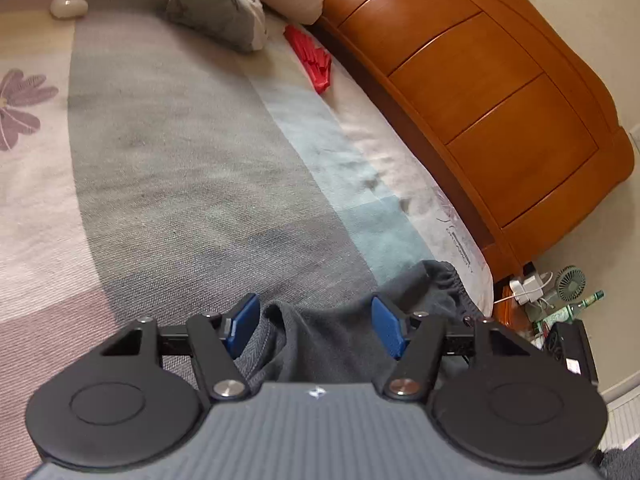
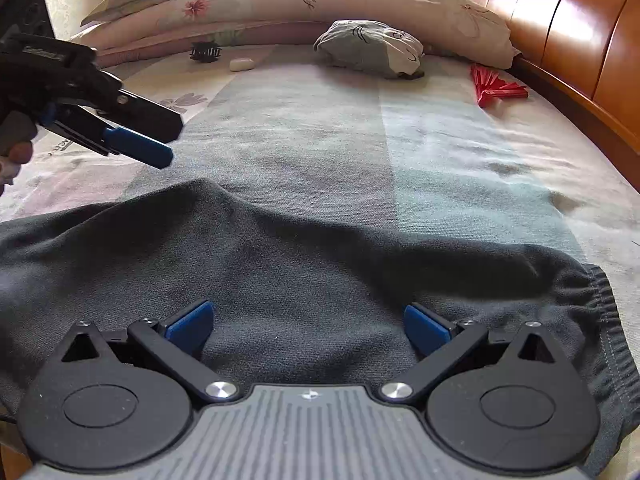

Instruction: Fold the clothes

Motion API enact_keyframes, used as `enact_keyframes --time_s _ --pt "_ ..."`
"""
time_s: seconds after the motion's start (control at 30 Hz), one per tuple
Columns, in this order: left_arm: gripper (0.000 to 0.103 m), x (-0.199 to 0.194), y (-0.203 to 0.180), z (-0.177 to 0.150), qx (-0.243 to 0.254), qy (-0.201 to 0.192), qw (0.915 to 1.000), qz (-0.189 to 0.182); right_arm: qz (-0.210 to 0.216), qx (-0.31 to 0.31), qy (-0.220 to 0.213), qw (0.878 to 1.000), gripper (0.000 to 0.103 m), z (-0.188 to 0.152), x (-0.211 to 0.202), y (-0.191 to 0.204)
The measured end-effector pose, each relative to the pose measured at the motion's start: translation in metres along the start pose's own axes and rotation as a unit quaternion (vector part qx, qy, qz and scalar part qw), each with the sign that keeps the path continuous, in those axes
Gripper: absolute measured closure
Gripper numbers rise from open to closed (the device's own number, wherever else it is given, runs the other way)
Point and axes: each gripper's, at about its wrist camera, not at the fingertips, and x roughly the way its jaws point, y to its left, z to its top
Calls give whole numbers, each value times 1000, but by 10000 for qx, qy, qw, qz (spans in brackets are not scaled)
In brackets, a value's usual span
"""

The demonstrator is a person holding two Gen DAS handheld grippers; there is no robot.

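1. The dark grey knit trousers with elastic waistband (image 2: 304,264) lie spread across the near edge of the bed (image 2: 320,132).
2. The left tool (image 1: 316,326) and the right tool (image 2: 310,326) both hang above them, jaws apart, clamping nothing.
3. Farther up lie a grey bundled cloth (image 2: 370,50), a red folded fan (image 2: 498,88) and a white oval case (image 2: 242,64), well clear.

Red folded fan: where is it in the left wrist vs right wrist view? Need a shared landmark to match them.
Left wrist: red folded fan sits upper centre, on the bed beside the wooden headboard, right of the grey cushion.
Right wrist: red folded fan sits upper right, again next to the wooden headboard.
Shared landmark: the grey cushion, just left of the fan in both views.
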Motion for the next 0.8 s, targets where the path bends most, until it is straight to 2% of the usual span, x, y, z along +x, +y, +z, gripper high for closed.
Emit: enact_keyframes --time_s 0.07,0.1,0.13,0.17,0.27,0.37,0.47,0.63,0.73,0.8 --pt "45 -14 -12 -8 511 -213 9975 447 -18 -4 0 10000 0 -1 -3 0" --pt "48 -20 -17 -12 792 -277 9935 768 -28 1 -2 10000 0 -2 -4 0" --pt "60 -25 -20 -15 1022 -310 9887 1049 -36 4 -4 10000 0 -3 -6 0" --pt "64 -29 -22 -19 1237 -337 9830 1313 -41 6 -4 10000 0 -4 -7 0" --pt "64 -36 -21 -31 1659 -305 9699 1757 -60 6 -2 10000 0 -6 -11 0" --pt "64 -33 -25 -43 2067 -98 9598 1898 -81 7 4 10000 0 -7 -13 0" --pt "72 -22 -33 -54 2577 138 9440 2055 -114 -9 14 9999 0 -6 -13 2" --pt "73 -5 -48 -68 3352 364 9191 2039 -144 -32 34 9999 0 -7 -12 4" --pt "75 8 -52 -70 3626 588 9089 1973 -142 -35 48 9999 0 -7 -10 4" --pt "90 12 -53 -70 3629 625 9104 1885 -139 -38 45 9999 0 -7 -9 5"
